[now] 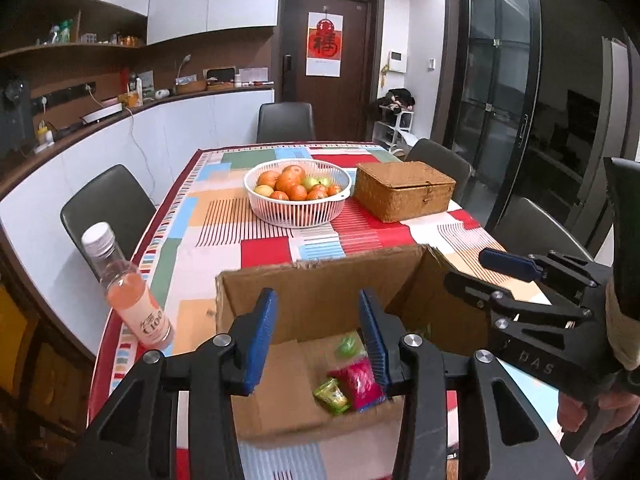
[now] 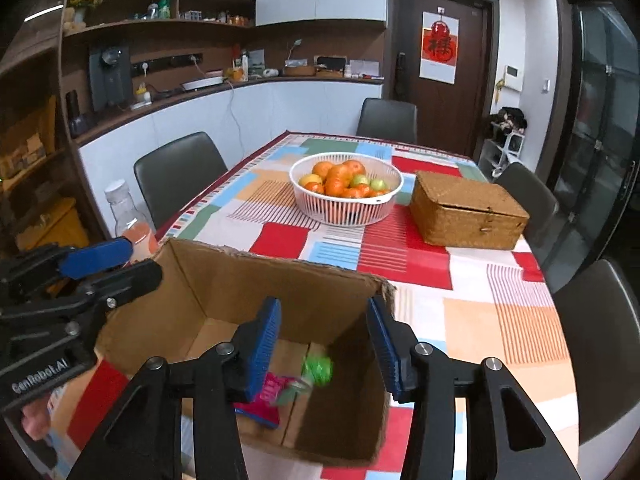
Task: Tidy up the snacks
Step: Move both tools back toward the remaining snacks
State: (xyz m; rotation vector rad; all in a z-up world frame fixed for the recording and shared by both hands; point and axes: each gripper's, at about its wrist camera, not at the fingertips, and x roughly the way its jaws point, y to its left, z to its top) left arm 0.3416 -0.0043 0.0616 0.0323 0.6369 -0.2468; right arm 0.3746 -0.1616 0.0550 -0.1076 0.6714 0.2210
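My left gripper (image 1: pixel 316 336) jaws spread wide, nothing between; right gripper (image 2: pixel 328 344) same. Both hover over open cardboard box (image 1: pixel 320 280). Snacks on box floor, below jaws, untouched: pink packet (image 1: pixel 362 384), yellow-green packet (image 1: pixel 331 396), green wrapper (image 1: pixel 349 345). Right view blurs green wrapper (image 2: pixel 317 369), my finger hides part of pink packet (image 2: pixel 269 394); yellow-green packet unclear there. Pink drink bottle (image 1: pixel 132 292) left of box, half hidden in right view. Farther on table: fruit basket (image 1: pixel 298 191), wicker box (image 1: pixel 404 190).
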